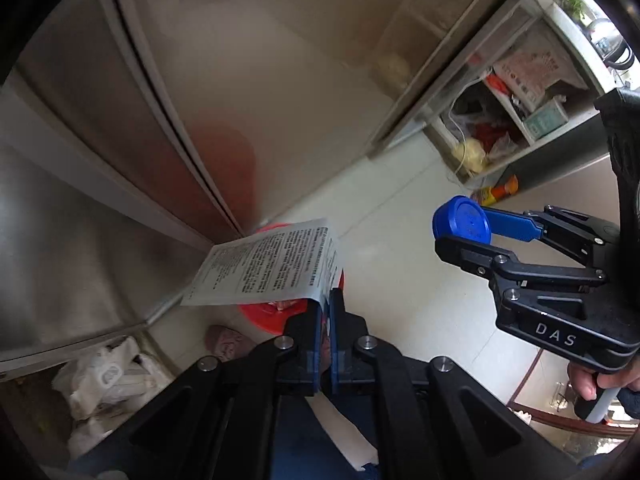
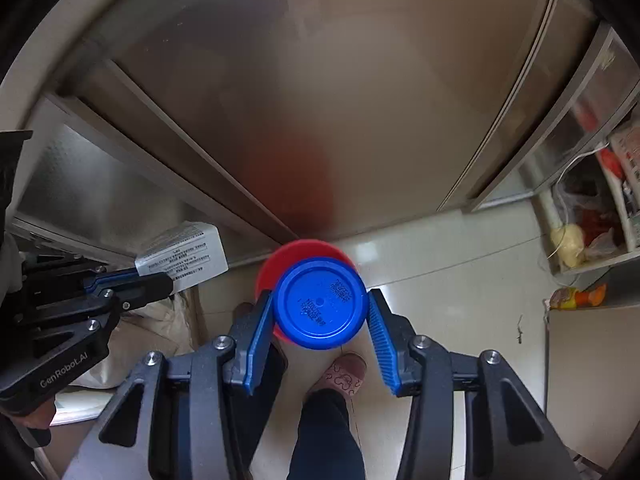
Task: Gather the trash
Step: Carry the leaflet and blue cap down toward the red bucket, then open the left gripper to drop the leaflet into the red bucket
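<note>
The printed sheet (image 1: 266, 266) covers most of the red bin (image 1: 256, 312) in the left wrist view; only part of its rim shows. In the right wrist view the blue lid (image 2: 320, 304) hides much of the same bin (image 2: 272, 268). The sheet's print is too small to read. The slipper (image 1: 226, 342) is partly behind the left hand-held gripper (image 1: 325, 300). The shelf (image 1: 520, 120) clutter is too blurred to identify.

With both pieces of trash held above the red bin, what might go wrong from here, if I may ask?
1. The printed leaflet, pinched only at a corner by the left hand-held gripper, may flutter past the red bin.
2. The blue lid in the right hand-held gripper could bounce off the rim onto the floor.
</note>
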The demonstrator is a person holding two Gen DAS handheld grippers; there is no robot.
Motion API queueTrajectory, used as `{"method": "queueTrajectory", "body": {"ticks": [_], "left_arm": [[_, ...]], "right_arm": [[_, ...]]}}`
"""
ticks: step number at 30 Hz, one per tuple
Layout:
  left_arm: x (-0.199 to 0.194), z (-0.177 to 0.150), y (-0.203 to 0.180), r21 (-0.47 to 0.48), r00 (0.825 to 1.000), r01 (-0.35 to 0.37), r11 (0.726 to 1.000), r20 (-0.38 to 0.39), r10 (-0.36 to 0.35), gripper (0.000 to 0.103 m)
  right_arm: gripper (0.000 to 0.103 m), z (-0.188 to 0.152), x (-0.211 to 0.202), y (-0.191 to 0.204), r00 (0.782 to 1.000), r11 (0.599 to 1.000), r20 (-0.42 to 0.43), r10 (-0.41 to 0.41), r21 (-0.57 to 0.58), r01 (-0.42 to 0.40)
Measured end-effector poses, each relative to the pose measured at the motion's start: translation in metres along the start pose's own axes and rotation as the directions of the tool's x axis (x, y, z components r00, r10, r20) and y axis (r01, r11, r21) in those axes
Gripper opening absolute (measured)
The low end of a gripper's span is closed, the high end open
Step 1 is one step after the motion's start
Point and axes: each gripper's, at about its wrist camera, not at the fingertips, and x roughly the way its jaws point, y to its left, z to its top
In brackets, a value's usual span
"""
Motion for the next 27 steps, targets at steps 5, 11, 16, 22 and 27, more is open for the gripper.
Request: {"method": "queueTrajectory", "body": {"ticks": [5, 11, 16, 22, 27], "left_arm": [[0.047, 0.001, -0.001, 0.009, 0.998, 0.025, 1.0, -0.053, -0.024, 0.003], [0.075, 0.003, -0.001, 0.002, 0.989, 0.034, 0.999, -0.143, -0.034, 0.005], [0.071, -0.002, 0.001, 0.019, 0.987, 0.047, 0.999, -0.153, -0.043, 0.022], [0.075, -0.009, 0.008, 0.002, 0.985, 0.036, 0.999, -0.169, -0.035, 0.022], [0.069, -0.019, 0.018, -0.028, 0.988, 0.032, 0.999, -0.149, -0.036, 0.028]], "right_arm": [[0.043, -0.006, 0.033, -0.02, 0.999, 1.0, -0.048, -0.015, 0.024, 0.016], [0.044, -0.007, 0.039, -0.036, 0.998, 0.998, -0.059, -0.022, 0.063, 0.026], [0.044, -0.011, 0.035, -0.031, 0.997, 0.997, -0.073, -0.031, 0.075, 0.036], [0.044, -0.016, 0.04, -0.022, 0.996, 0.997, -0.089, -0.024, 0.073, 0.031], [0.044, -0.02, 0.044, -0.012, 0.996, 0.999, -0.09, -0.006, 0.036, 0.009]]}}
